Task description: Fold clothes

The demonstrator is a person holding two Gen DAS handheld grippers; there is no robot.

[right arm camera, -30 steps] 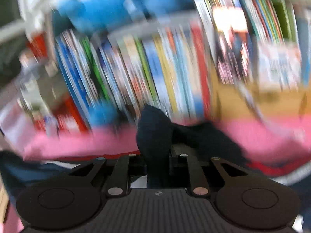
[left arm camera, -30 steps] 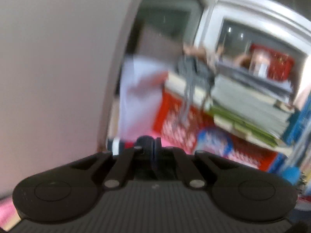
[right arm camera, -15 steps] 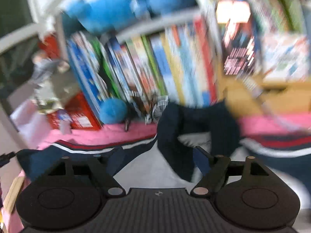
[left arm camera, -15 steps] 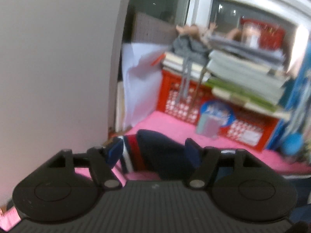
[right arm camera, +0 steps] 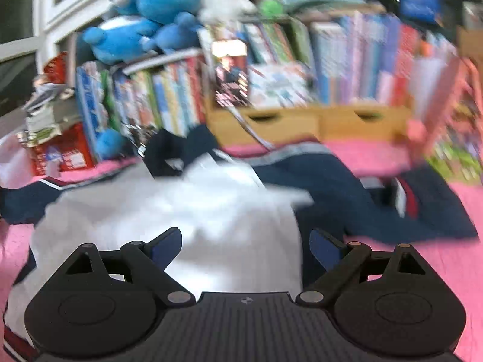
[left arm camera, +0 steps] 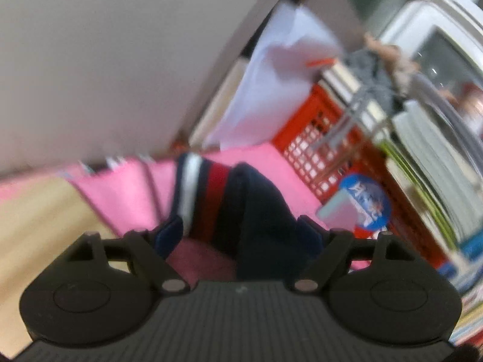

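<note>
The left gripper (left arm camera: 241,232) is closing around the sleeve (left arm camera: 259,205); the right gripper (right arm camera: 244,244), just opening, is holding nothing above the jacket (right arm camera: 187,211). Grab cloth edges only, and pull flat.

We see a navy sleeve (left arm camera: 259,208) with a white and red striped cuff on a pink cover (left arm camera: 120,193), a red crate (left arm camera: 317,138), and what looks like a white-bodied garment (right arm camera: 187,223) with navy sleeves

Navy and white jacket (right arm camera: 187,211) lies rumpled on the pink cover, mid-frame in the right wrist view: white panel at centre, navy sleeves spread left and right, collar bunched behind. Left wrist view: its navy cuff (left arm camera: 217,193), white and red stripes, lower centre.
</note>
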